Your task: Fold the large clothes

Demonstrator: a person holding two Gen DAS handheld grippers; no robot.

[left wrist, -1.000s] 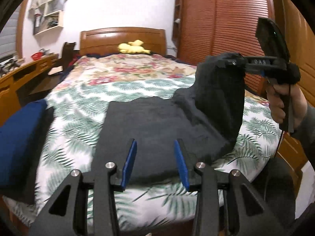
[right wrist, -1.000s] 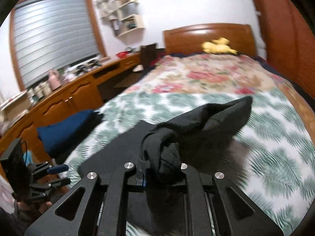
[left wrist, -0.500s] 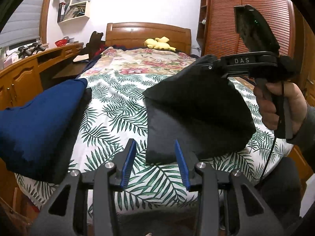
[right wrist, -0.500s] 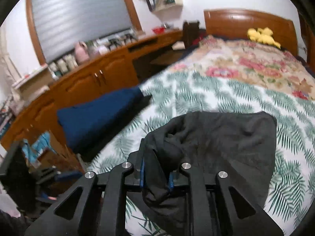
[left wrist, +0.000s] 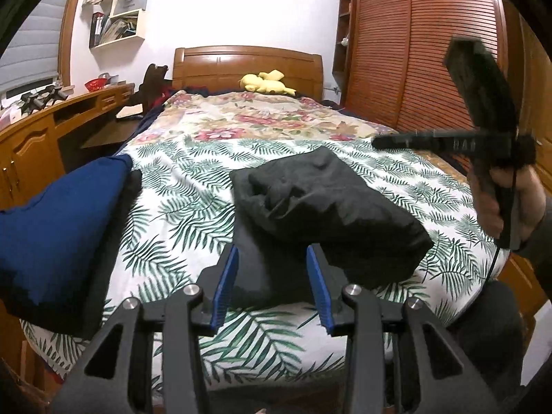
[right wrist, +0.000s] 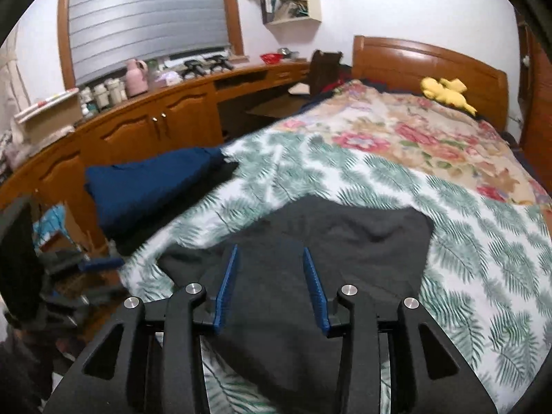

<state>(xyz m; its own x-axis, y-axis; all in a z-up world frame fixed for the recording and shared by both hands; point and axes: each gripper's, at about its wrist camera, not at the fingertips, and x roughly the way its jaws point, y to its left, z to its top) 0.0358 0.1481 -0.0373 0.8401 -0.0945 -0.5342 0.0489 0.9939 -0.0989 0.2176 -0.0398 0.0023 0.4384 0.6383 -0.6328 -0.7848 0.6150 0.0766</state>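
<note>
Nearest the camera, the left gripper hovers with its blue pads spread and nothing between them, just short of the near edge of the dark garment, while the right gripper hangs above the same cloth, likewise parted and empty. The garment lies folded but lumpy near the foot of the bed, so the fold probably wants smoothing and squaring: press the bulging top layer flat and align its edges before any further fold. Farther left sits a blue folded garment

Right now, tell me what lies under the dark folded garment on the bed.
The dark garment lies on the palm-leaf bedspread, whose print shows all around it. Anything between them is covered.
</note>
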